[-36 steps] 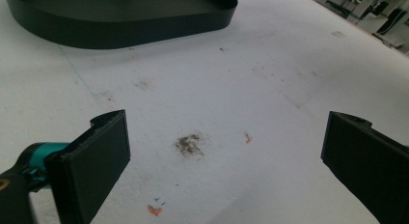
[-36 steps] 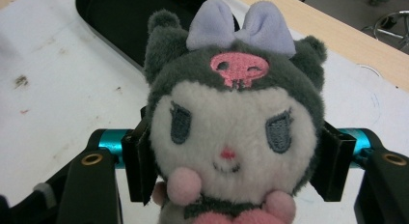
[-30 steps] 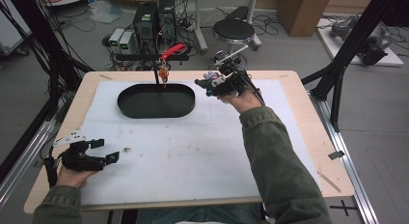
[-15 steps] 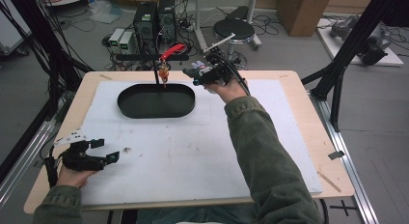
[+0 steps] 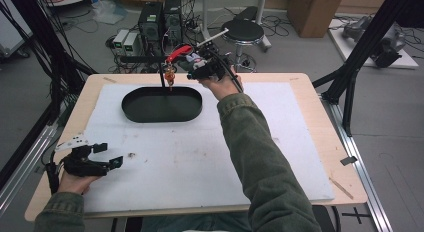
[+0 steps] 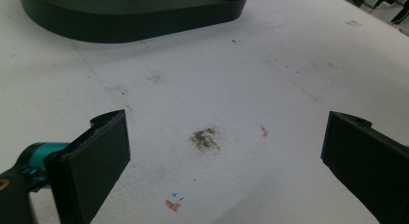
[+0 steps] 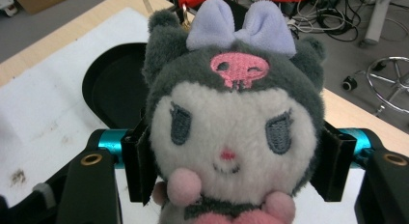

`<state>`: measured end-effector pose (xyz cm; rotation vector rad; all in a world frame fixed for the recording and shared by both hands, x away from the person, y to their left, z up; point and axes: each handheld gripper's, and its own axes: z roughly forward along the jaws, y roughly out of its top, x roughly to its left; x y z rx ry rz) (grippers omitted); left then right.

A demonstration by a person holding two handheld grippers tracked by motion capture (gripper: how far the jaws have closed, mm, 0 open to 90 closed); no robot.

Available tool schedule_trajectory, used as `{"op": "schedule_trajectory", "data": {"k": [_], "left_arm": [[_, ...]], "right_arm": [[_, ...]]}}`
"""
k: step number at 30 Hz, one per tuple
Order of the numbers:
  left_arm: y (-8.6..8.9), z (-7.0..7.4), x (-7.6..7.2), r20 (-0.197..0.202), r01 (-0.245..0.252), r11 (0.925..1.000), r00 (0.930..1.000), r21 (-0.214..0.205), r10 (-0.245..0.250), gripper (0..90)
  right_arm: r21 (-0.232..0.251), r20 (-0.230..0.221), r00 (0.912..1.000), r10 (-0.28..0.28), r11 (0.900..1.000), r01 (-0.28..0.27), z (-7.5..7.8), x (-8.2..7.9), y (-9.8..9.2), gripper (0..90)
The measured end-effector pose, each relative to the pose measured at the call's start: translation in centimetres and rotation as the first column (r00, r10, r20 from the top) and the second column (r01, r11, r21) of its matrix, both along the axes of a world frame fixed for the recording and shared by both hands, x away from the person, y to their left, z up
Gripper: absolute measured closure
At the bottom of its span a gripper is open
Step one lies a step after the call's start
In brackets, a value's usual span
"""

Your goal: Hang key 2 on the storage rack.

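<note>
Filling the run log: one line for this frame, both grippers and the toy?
left gripper: open, idle on white mat | right gripper: shut on plush toy, raised behind black tray, near red hook

tools: 2, left tool [image 5: 107, 161], right tool [image 7: 231, 156] | plush toys: 1, plush toy [image 7: 234, 122] | black oval trays: 1, tray [image 5: 131, 99] | tabletops: 1, tabletop [image 5: 310, 92] | white mats: 1, mat [image 5: 200, 157] | stools: 1, stool [image 5: 242, 31]

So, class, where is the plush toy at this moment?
The plush toy is clamped in the right gripper at the table's far edge, just beyond the black tray.
</note>
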<state>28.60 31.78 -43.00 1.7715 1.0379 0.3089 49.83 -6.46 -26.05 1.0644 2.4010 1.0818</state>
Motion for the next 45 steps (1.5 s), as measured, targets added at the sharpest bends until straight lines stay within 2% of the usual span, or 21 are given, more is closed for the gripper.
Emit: {"op": "schedule_trajectory", "data": {"k": [5, 7, 11, 13, 15, 18, 21, 24, 28, 29, 31, 33, 35, 36, 38, 39, 42, 44, 45], "left_arm": [[0.0, 0.0, 0.0, 0.003, -0.008, 1.0000, 1.0000, -0.006, 0.008, 3.7], [0.0, 0.0, 0.0, 0.004, -0.007, 0.9999, 1.0000, -0.008, 0.007, 3.7], [0.0, -0.1, 0.1, 0.000, -0.003, 1.0000, 1.0000, -0.002, 0.003, 3.7], [-0.2, 0.2, 0.0, 0.019, -0.004, 1.0000, 0.9998, -0.007, 0.004, 3.7], [-0.4, 0.4, -0.1, 0.034, 0.000, 1.0000, 0.9994, -0.008, 0.000, 3.7], [-0.4, 0.4, -0.1, 0.027, 0.005, 1.0000, 0.9996, -0.002, -0.005, 3.7], [-0.4, 0.3, 0.0, 0.016, 0.005, 1.0000, 0.9999, 0.003, -0.005, 3.7], [-0.4, 0.3, 0.0, 0.017, 0.006, 1.0000, 0.9998, -0.001, -0.006, 3.7], [-0.4, 0.3, 0.0, 0.018, 0.006, 1.0000, 0.9998, 0.000, -0.006, 3.7], [-0.4, 0.3, 0.0, 0.015, 0.005, 1.0000, 0.9999, 0.001, -0.005, 3.7], [-0.4, 0.2, 0.0, 0.011, 0.007, 1.0000, 0.9999, 0.006, -0.008, 3.7], [-0.4, 0.2, 0.1, 0.008, 0.007, 0.9999, 0.9999, 0.010, -0.008, 3.7], [-0.4, 0.2, 0.0, 0.013, 0.008, 0.9999, 0.9999, 0.011, -0.008, 3.7], [-0.4, 0.2, 0.1, 0.013, 0.006, 0.9999, 0.9999, 0.011, -0.006, 3.7], [-0.3, 0.2, 0.1, 0.014, 0.006, 0.9999, 0.9999, 0.009, -0.006, 3.7], [-0.3, 0.3, 0.1, 0.015, 0.003, 1.0000, 0.9999, 0.007, -0.003, 3.7], [-0.3, 0.3, 0.0, 0.020, 0.001, 1.0000, 0.9998, 0.008, -0.001, 3.7], [-0.3, 0.4, 0.0, 0.024, 0.001, 1.0000, 0.9997, 0.005, -0.001, 3.7], [-0.3, 0.4, 0.0, 0.025, 0.002, 1.0000, 0.9997, 0.005, -0.002, 3.7]], "right_arm": [[0.010, -0.007, 1.0000, 0.003, 0.9999, -0.003, -0.5, 0.9, 0.6, 32.7], [0.034, -0.009, 1.0000, 0.001, 0.9994, -0.001, -0.6, 1.1, 0.8, 32.7], [0.036, 0.036, 0.9994, 0.001, 0.9993, -0.002, -0.3, 1.1, 1.5, 32.9], [0.016, 0.056, 0.9982, -0.022, 0.9997, 0.021, -0.1, 1.3, 1.8, 32.9], [0.026, 0.050, 0.9977, -0.046, 0.9987, 0.045, 0.2, 1.8, 2.0, 32.9], [0.039, 0.047, 0.9978, -0.047, 0.9982, 0.045, 0.4, 2.4, 2.3, 32.9], [0.024, 0.044, 0.9971, -0.062, 0.9979, 0.061, 0.3, 2.6, 2.6, 32.9], [0.001, 0.057, 0.9922, -0.111, 0.9938, 0.111, 0.1, 2.9, 2.4, 32.7], [-0.002, 0.073, 0.9828, -0.169, 0.9855, 0.170, 0.4, 3.1, 1.6, 32.5], [-0.004, 0.062, 0.9829, -0.173, 0.9847, 0.174, 0.4, 3.2, 1.4, 32.4], [-0.011, 0.047, 0.9846, -0.169, 0.9855, 0.169, 0.1, 3.5, 1.0, 30.4], [-0.041, 0.042, 0.9857, -0.163, 0.9854, 0.165, -0.3, 3.7, 0.7, 23.3], [-0.080, 0.072, 0.9836, -0.165, 0.9820, 0.171, -0.8, 3.6, 0.3, 13.9], [-0.080, 0.081, 0.9846, -0.155, 0.9836, 0.161, -1.2, 3.5, 0.0, 10.4], [-0.073, 0.059, 0.9901, -0.127, 0.9886, 0.131, -1.7, 3.4, -0.6, 7.9], [-0.070, 0.055, 0.9922, -0.112, 0.9909, 0.115, -2.0, 3.3, -0.8, 1.3], [-0.051, 0.016, 0.9975, -0.068, 0.9963, 0.069, -2.8, 3.0, -1.8, 0.6], [-0.055, 0.012, 0.9968, -0.079, 0.9953, 0.080, -3.1, 2.7, -2.2, 0.6], [-0.050, 0.003, 0.9977, -0.068, 0.9964, 0.068, -3.2, 2.5, -2.5, 0.6]]}}
